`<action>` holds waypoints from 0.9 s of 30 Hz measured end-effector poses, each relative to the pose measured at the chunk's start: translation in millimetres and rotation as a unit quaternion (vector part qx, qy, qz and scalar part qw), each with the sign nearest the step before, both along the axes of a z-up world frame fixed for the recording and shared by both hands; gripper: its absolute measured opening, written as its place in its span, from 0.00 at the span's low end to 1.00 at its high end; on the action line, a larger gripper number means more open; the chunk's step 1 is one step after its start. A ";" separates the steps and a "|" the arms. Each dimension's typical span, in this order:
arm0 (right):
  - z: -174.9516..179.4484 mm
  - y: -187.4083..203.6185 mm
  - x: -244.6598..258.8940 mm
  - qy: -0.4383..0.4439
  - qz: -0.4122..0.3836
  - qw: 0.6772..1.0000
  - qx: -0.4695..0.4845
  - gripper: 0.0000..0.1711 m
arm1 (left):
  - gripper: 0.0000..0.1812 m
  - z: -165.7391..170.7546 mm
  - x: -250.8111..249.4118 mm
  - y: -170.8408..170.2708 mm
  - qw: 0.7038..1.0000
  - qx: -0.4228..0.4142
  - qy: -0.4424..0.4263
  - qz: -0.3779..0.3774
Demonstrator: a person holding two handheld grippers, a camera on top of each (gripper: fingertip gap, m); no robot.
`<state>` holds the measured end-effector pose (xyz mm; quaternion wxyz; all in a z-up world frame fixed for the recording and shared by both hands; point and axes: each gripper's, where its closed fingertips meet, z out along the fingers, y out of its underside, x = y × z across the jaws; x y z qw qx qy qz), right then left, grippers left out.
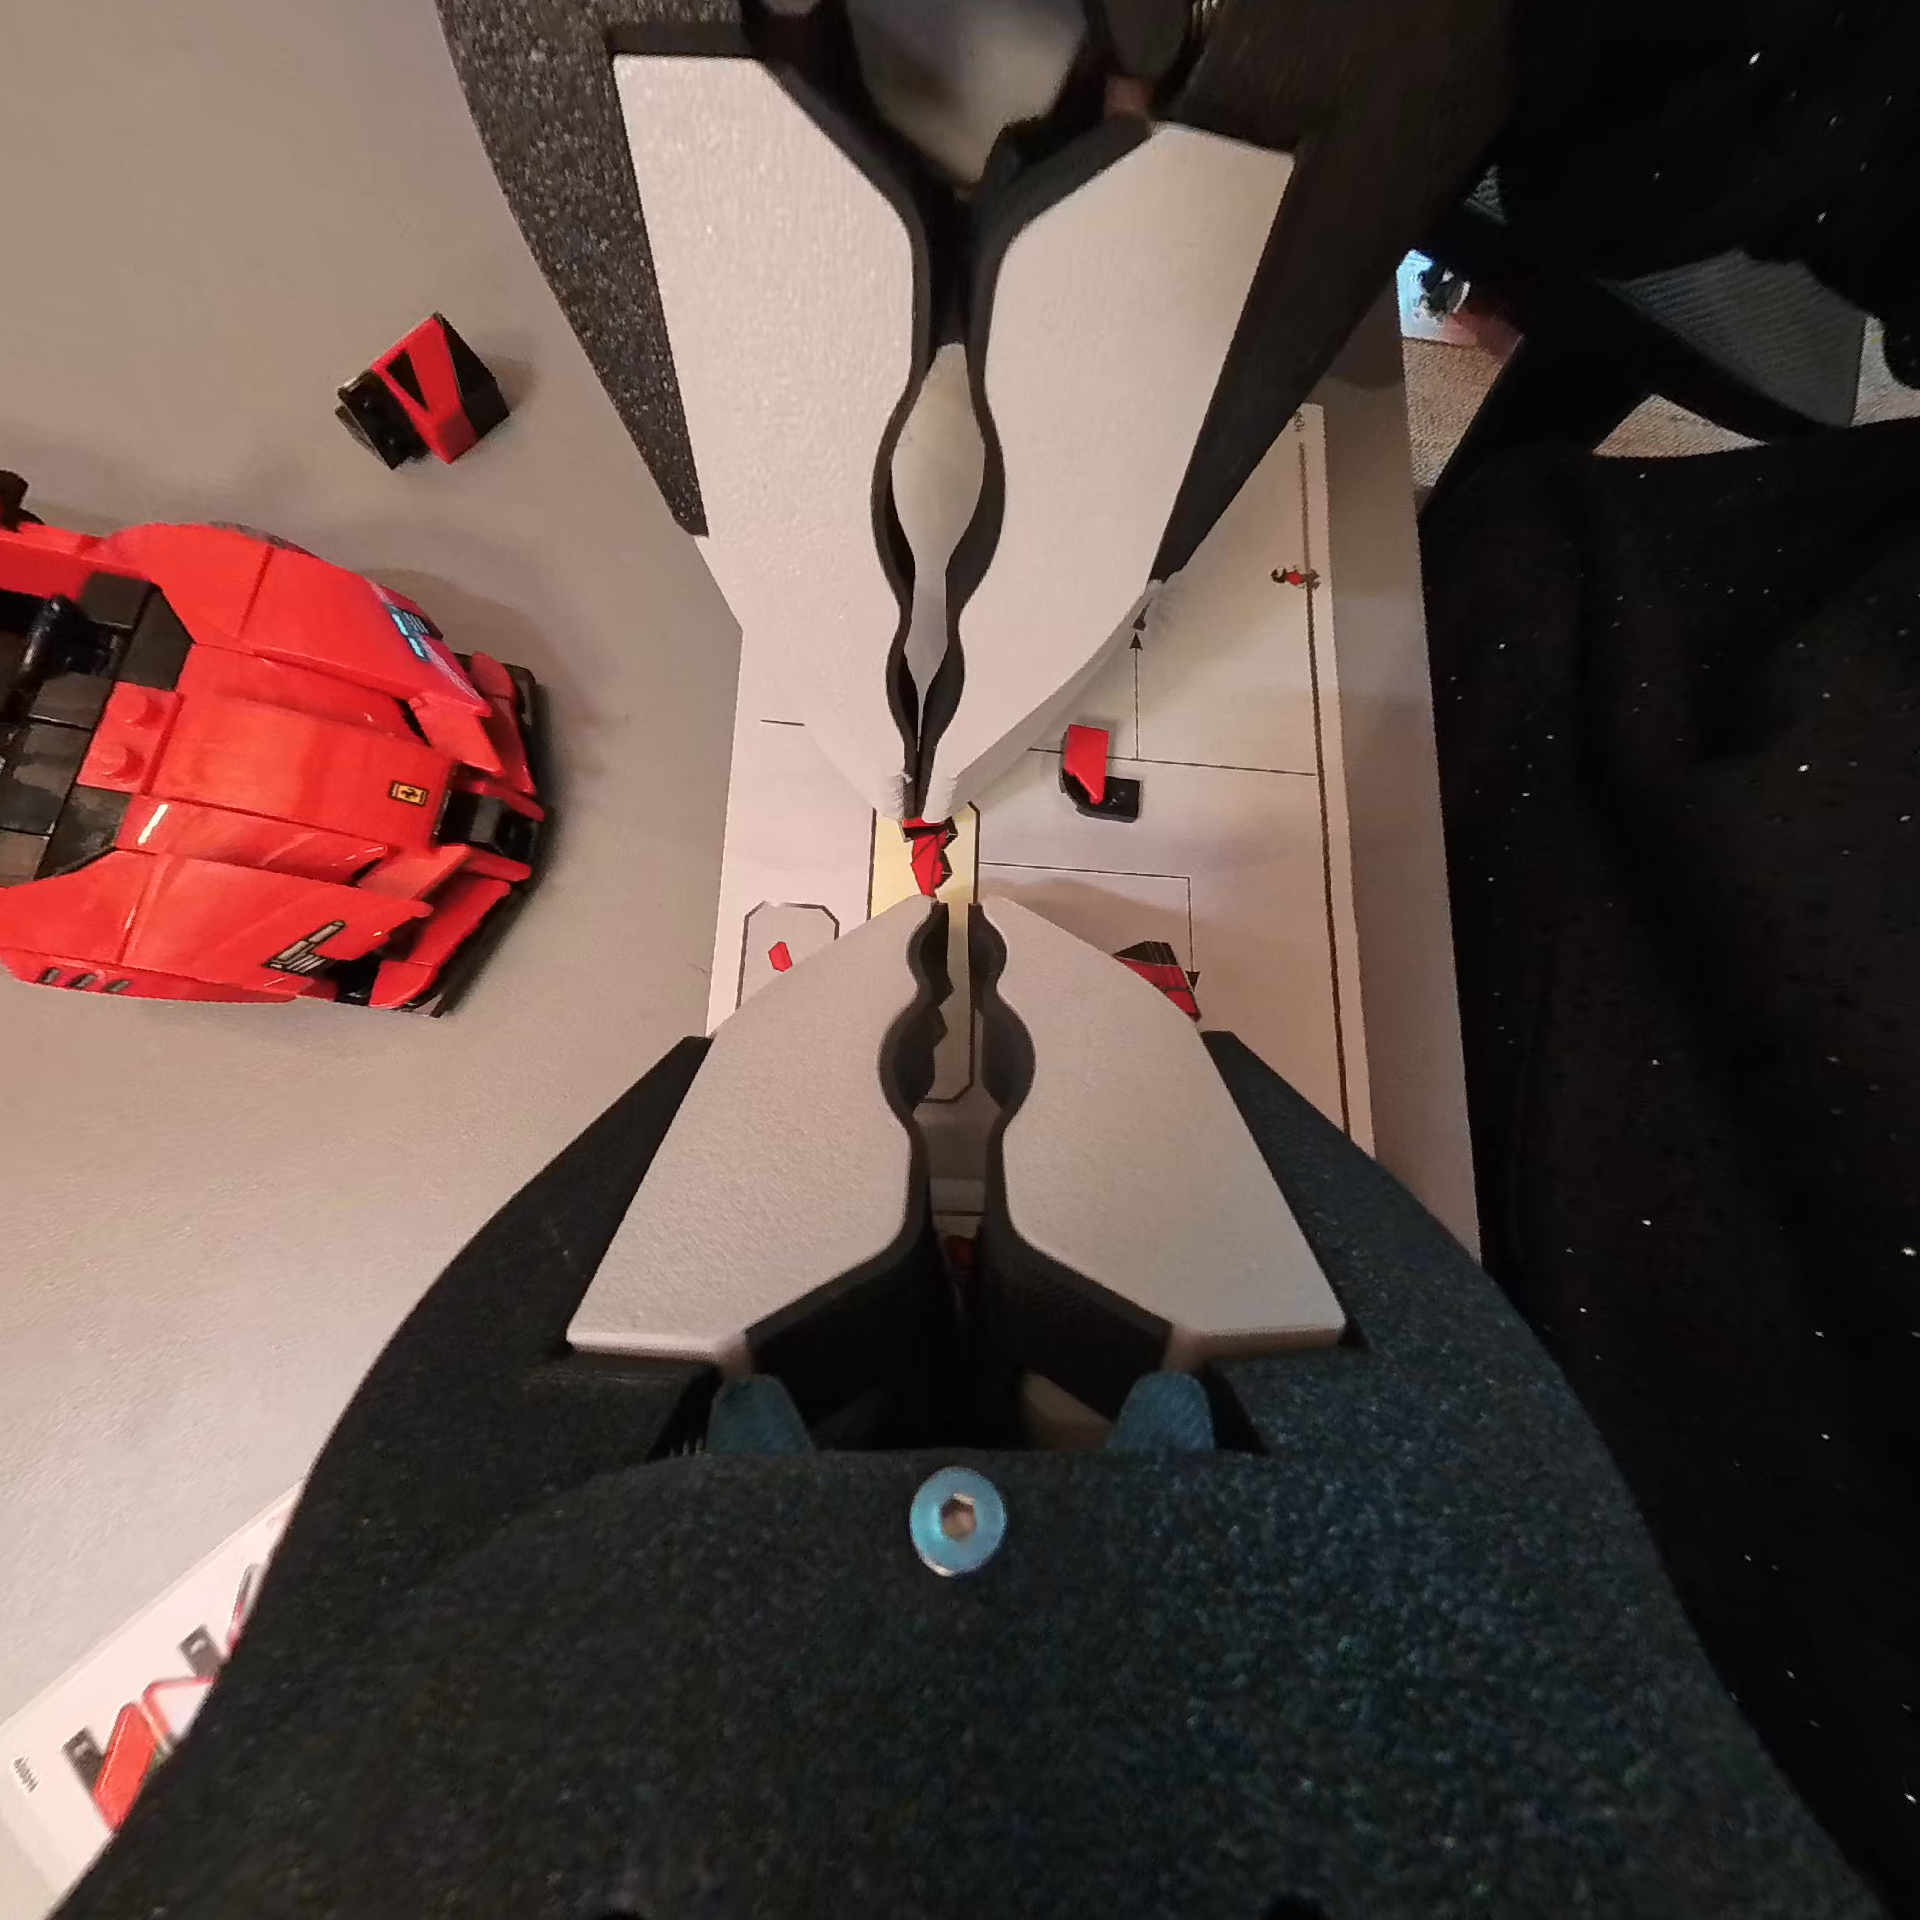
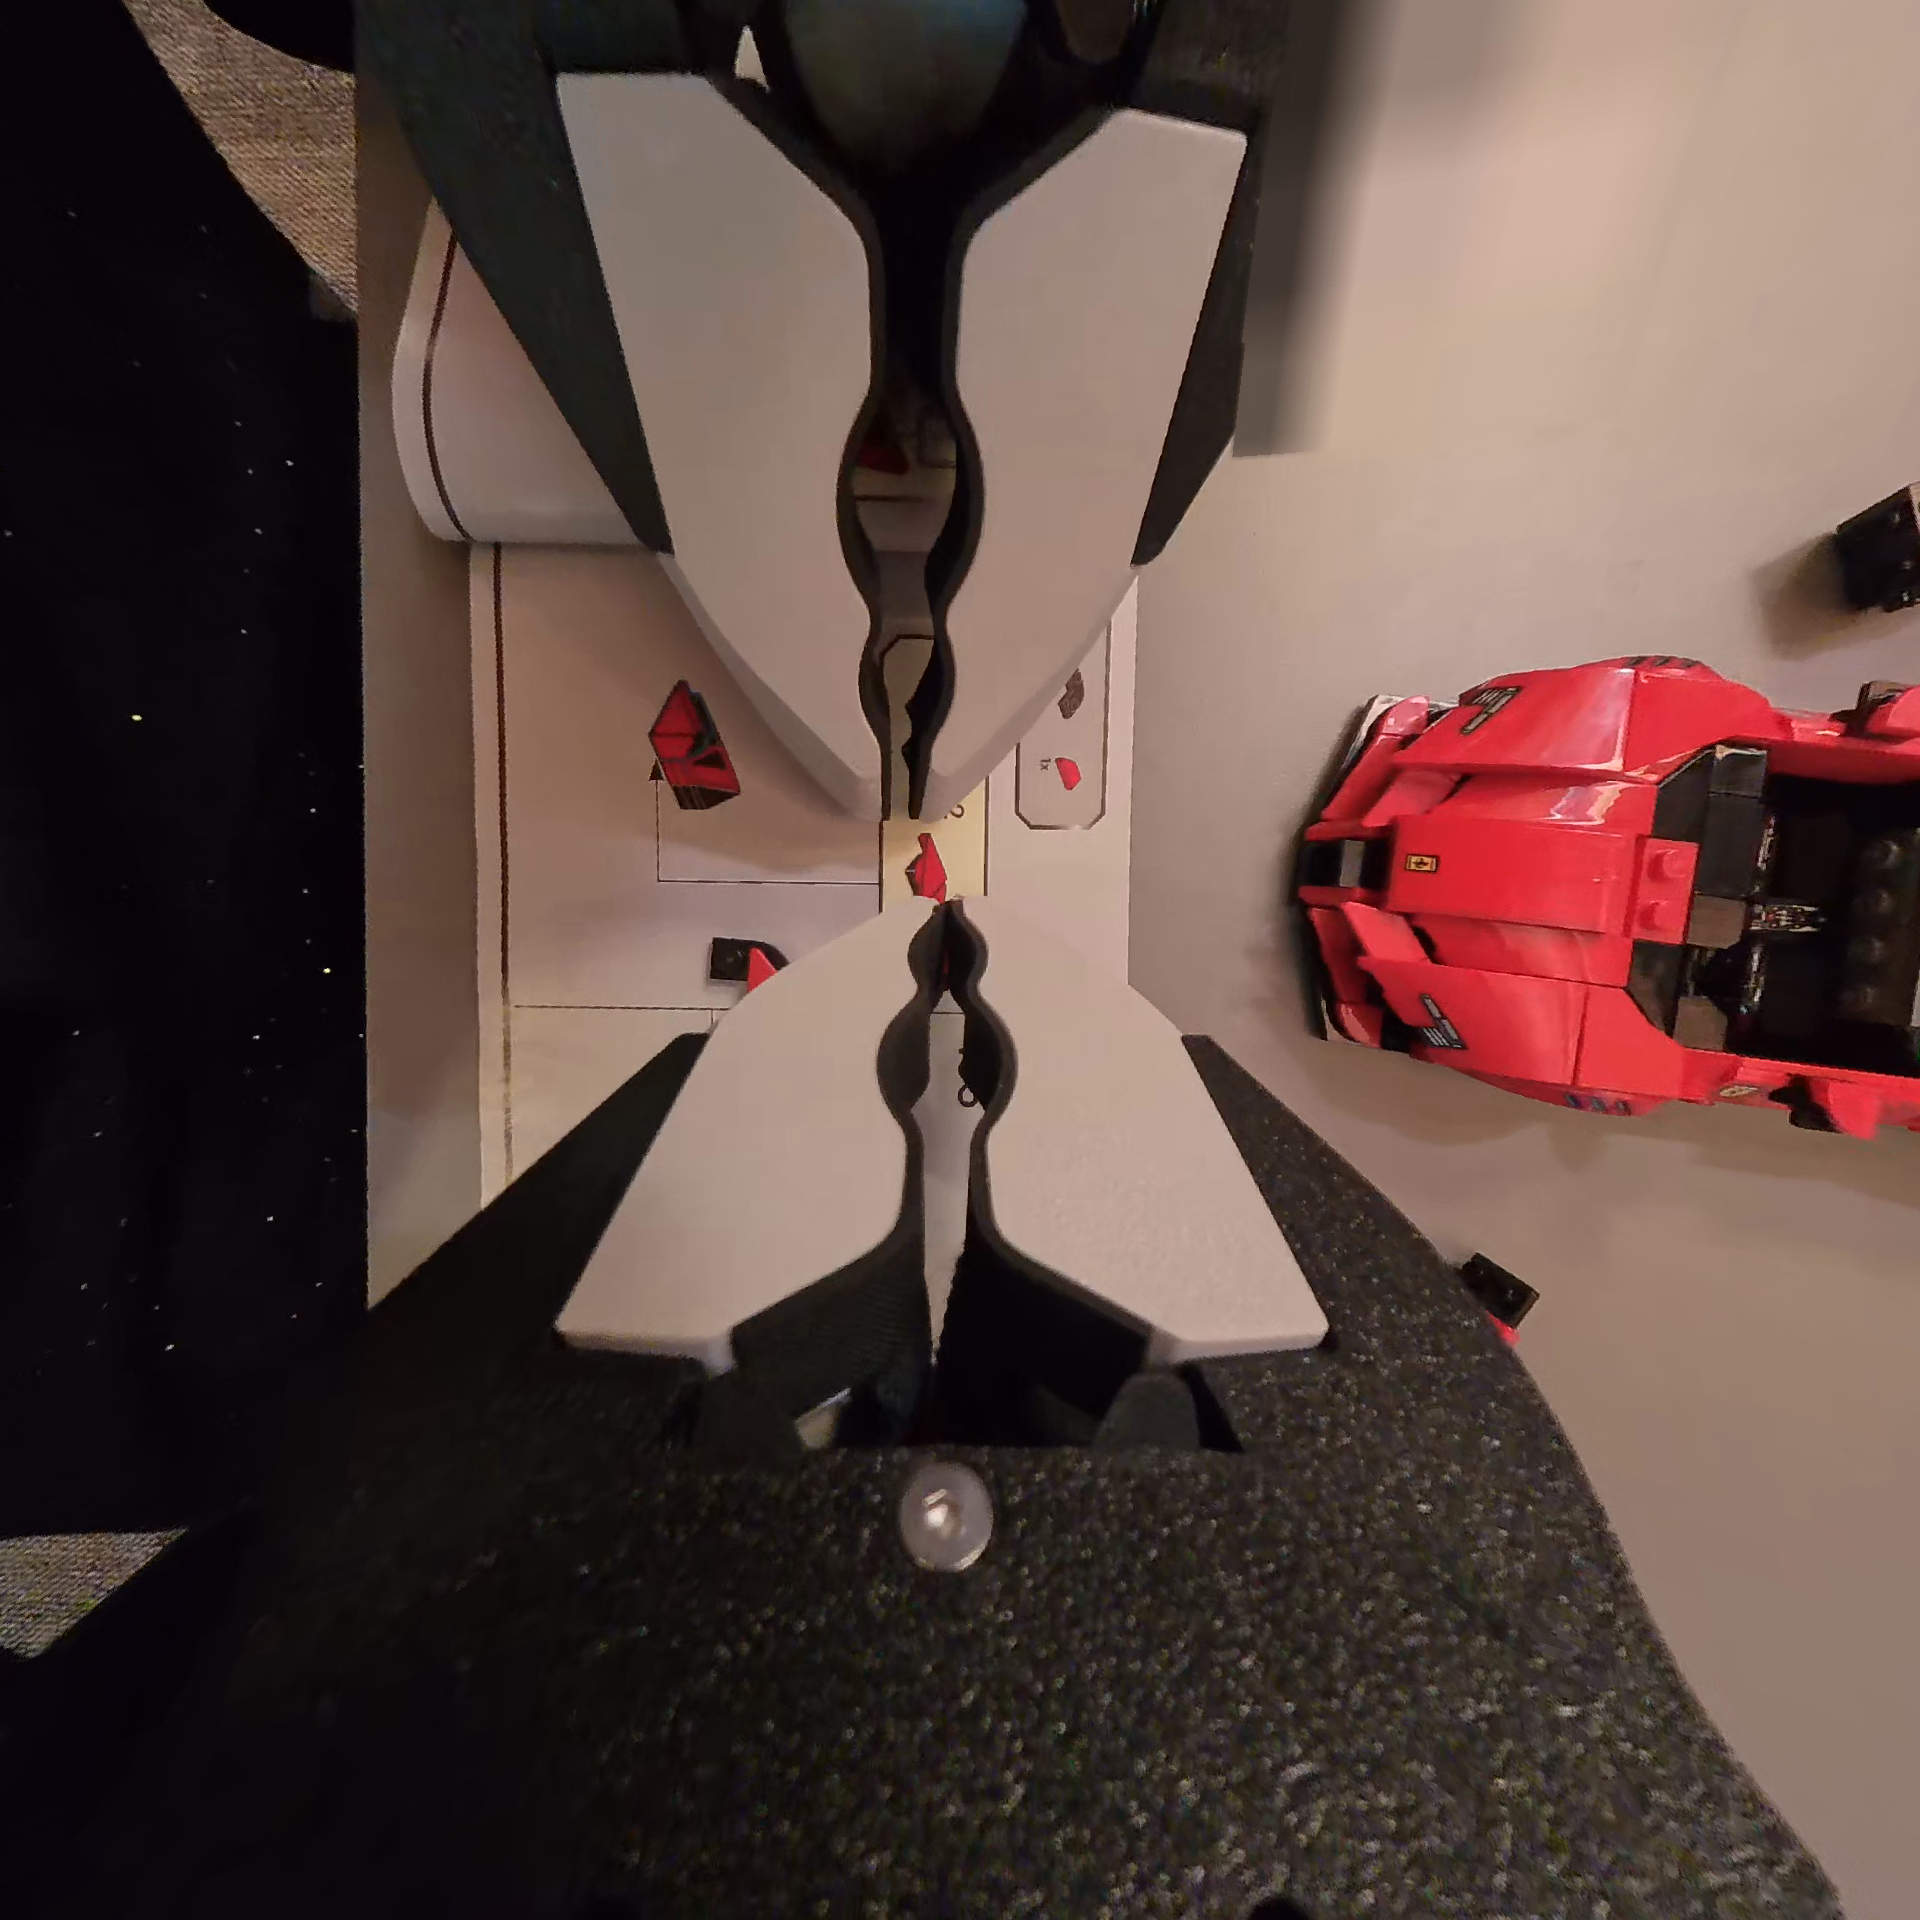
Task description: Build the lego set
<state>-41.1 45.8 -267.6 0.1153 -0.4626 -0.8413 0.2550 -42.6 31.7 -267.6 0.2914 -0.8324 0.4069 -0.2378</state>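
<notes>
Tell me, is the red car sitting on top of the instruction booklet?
No, the red car rests on the bare table, beside the booklet.

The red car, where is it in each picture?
Left wrist view: the red car sits at the left edge, on the table.
Right wrist view: it sits at the right edge.
Shared landmark: the instruction booklet under both grippers.

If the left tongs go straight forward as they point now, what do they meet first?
Most likely the small red piece between both tips, held by the right tongs facing them; how far apart they are is unclear.
</notes>
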 end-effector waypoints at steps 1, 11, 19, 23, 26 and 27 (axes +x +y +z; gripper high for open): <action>0.0 0.0 0.0 0.001 0.003 1.000 0.002 0.00 | 0.02 -0.5 0.1 -0.1 1.000 0.000 0.000 0.000; -0.4 -0.6 0.8 -0.013 0.083 0.996 0.041 0.00 | 0.02 -1.8 0.1 -0.1 1.000 0.000 -0.005 0.001; -1.1 -0.7 1.4 -0.052 0.130 0.987 0.083 0.00 | 0.01 3.5 -2.1 -0.8 1.000 0.005 -0.025 0.009; -3.0 -2.3 1.5 -0.078 0.156 0.977 0.121 0.00 | 0.01 5.7 -7.0 -2.8 0.999 0.001 -0.031 0.022; -3.0 -2.4 1.5 -0.087 0.163 0.973 0.137 0.00 | 0.00 11.1 -14.8 -3.6 0.998 0.004 -0.044 0.041; -3.0 -2.4 1.5 -0.085 0.161 0.974 0.131 0.00 | 0.00 13.6 -16.8 -3.7 0.998 0.008 -0.052 0.044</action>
